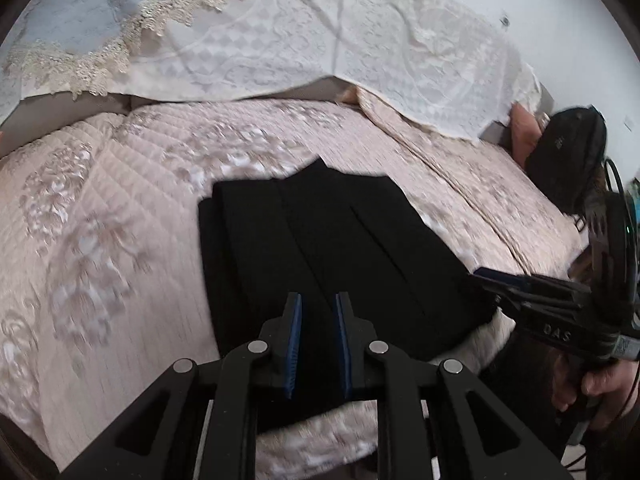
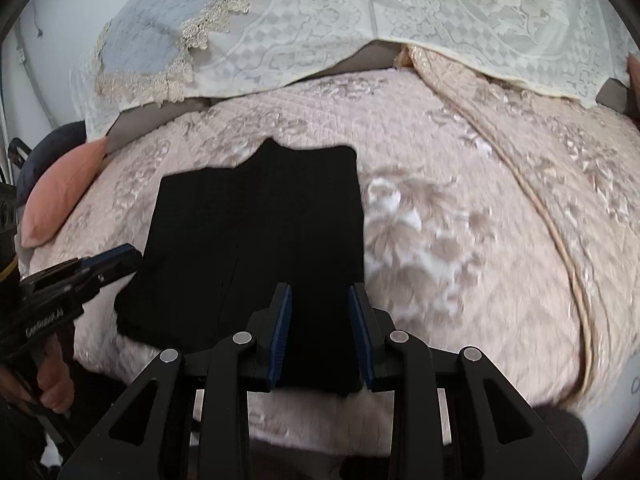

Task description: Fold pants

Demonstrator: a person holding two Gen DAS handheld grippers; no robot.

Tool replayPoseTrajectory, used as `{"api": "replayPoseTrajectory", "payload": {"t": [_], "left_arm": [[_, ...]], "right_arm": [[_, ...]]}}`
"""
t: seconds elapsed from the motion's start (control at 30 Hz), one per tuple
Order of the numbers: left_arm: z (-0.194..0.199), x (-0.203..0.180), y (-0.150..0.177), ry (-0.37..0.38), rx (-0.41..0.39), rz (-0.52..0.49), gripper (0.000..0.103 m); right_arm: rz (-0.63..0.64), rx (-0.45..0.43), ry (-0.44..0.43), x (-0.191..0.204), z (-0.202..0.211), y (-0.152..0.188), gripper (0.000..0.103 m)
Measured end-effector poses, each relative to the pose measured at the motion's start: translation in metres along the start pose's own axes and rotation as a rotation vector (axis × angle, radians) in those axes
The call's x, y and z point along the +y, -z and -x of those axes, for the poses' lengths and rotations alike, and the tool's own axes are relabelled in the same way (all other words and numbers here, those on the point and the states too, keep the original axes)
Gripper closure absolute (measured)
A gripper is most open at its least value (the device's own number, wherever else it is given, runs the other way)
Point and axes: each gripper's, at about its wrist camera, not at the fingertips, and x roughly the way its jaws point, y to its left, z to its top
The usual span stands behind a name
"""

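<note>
Left wrist view: black pants (image 1: 320, 256) lie folded into a compact stack on the pink quilted bedspread (image 1: 120, 220), near the bed's near edge. My left gripper (image 1: 319, 312) hovers over the near end of the stack, blue pads parted with a gap between them, nothing held. My right gripper (image 1: 486, 276) enters from the right, its tip at the right edge of the pants; from this side I cannot tell its state.

Right wrist view: right gripper (image 2: 319, 308) is open over the near right part of the pants (image 2: 256, 240), holding nothing. Left gripper (image 2: 120, 256) sits at the stack's left edge. White lace cover (image 2: 400, 12) lies at the far side; pink pillow (image 2: 64, 196) far left.
</note>
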Motion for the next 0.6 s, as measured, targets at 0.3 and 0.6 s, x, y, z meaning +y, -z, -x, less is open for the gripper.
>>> {"api": "replayPoseTrajectory", "payload": {"t": [0.3, 0.6], "left_arm": [[-0.010, 0.001, 0.008, -0.025, 0.026, -0.006, 0.082], [0.008, 0.005, 0.010, -0.064, 0.011, 0.017, 0.081]], "right_arm": [[0.062, 0.017, 0.098, 0.014, -0.009, 0.009, 0.071], [0.072, -0.005, 0.065, 0.030, 0.009, 0.015, 0.071]]}}
